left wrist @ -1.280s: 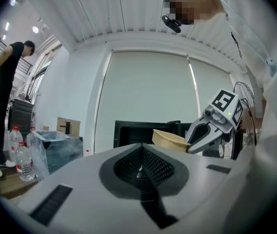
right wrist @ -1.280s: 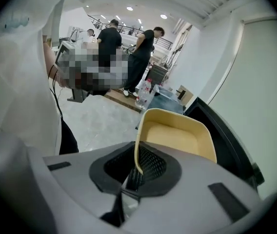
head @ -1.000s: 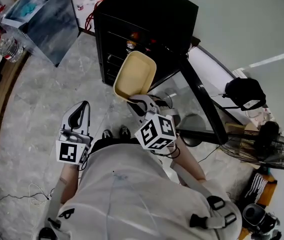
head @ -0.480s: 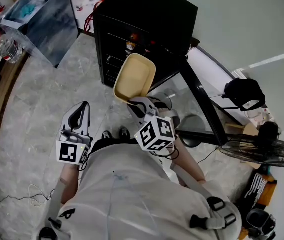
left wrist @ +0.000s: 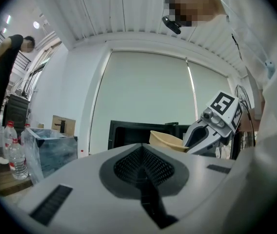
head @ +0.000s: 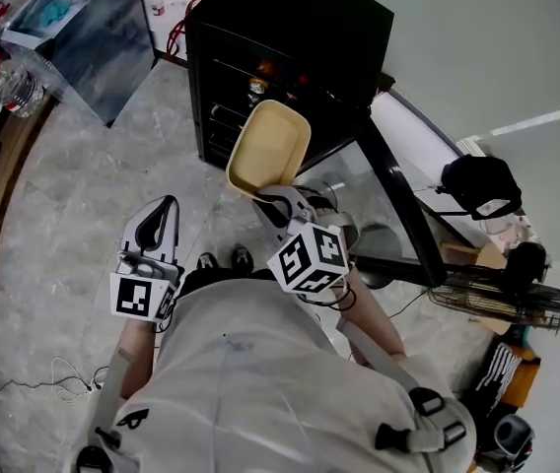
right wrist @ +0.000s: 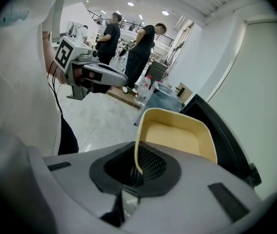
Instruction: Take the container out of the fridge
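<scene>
- Beige container (head: 268, 149) hangs centre-frame, just in front of the black fridge (head: 290, 28) — right claw (head: 266, 197) clenched on its near rim.
- Looks light, stiff, thin-walled plastic, empty inside; prob. a bit slick.
- A one-edge pinch lets it tilt — I'd hold deep on the rim, wrist steady.
- Left claw (head: 165, 210), lower left, closed on nothing.
</scene>
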{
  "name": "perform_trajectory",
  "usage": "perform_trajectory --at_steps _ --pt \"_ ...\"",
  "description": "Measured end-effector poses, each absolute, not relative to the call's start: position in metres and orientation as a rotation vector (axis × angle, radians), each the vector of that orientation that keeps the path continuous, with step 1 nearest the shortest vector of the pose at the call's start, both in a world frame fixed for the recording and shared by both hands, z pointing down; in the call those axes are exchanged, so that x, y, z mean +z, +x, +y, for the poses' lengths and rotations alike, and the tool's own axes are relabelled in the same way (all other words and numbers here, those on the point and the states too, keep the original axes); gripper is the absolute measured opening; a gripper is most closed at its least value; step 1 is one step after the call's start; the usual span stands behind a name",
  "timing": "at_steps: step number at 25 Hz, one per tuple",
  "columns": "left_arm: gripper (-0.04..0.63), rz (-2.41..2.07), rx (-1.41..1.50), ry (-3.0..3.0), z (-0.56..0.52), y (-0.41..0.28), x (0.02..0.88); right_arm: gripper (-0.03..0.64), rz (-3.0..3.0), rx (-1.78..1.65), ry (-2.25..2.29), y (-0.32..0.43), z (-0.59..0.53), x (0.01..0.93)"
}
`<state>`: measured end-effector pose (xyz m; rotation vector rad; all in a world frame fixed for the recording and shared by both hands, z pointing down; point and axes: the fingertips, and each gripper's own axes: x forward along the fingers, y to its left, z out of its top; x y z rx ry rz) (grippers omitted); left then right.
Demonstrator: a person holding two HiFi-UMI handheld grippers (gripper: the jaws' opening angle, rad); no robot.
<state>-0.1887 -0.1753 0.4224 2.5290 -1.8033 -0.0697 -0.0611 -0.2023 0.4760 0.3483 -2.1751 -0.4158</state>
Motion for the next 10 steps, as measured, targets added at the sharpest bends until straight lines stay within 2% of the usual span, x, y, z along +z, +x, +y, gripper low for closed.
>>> perform_trajectory --at_steps 10 --pt "0.009 -1.828 -0.107 2.535 -0.179 -0.185 0.415 0.029 -2.154 -0.421 0.372 -0.052 -0.213 0.475"
